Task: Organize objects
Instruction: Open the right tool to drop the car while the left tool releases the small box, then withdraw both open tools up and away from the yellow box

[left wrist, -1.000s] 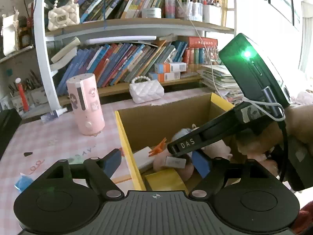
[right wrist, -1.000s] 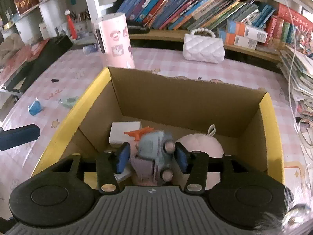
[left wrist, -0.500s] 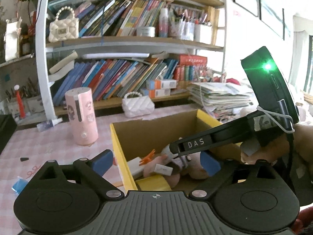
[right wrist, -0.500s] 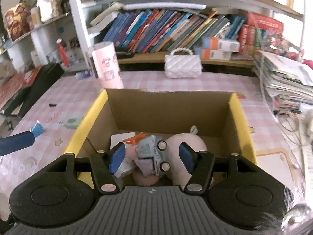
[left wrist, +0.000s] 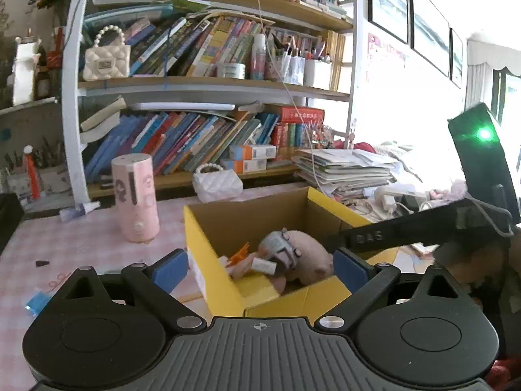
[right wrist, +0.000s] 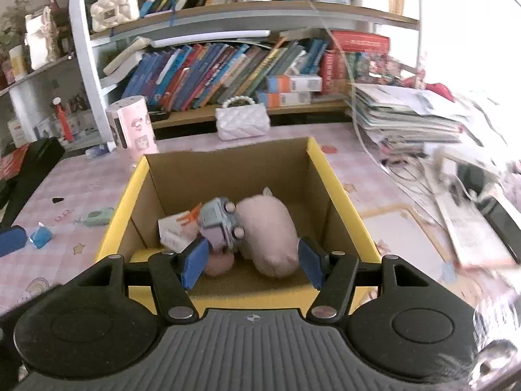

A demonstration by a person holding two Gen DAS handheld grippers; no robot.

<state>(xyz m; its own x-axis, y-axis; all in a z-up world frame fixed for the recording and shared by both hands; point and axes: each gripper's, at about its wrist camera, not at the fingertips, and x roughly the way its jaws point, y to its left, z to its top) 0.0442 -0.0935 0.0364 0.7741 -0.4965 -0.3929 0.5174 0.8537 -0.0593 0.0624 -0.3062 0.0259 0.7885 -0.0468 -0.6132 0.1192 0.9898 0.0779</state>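
A yellow cardboard box (right wrist: 329,176) stands on the pink checked table. It holds a blue-grey toy car (right wrist: 219,216), a pink plush toy (right wrist: 270,228), a white box (right wrist: 172,228) and an orange clip (right wrist: 192,213). My right gripper (right wrist: 254,260) is open and empty above the box's near edge. My left gripper (left wrist: 260,268) is open and empty, held at the box's (left wrist: 202,228) left front corner. The car (left wrist: 280,249) and plush (left wrist: 309,254) show there too. The right gripper's body crosses the left wrist view at the right.
A pink cylinder (right wrist: 133,125) and a white quilted purse (right wrist: 242,120) stand behind the box. A blue wrapped piece (right wrist: 40,236), a green item (right wrist: 97,216) and a small black bit (right wrist: 58,199) lie left of it. Paper stacks (right wrist: 407,114) and cables fill the right. Bookshelves rise behind.
My right gripper has opened, let go of the toy car into the box and pulled up and back. My left gripper has also drawn back from the box.
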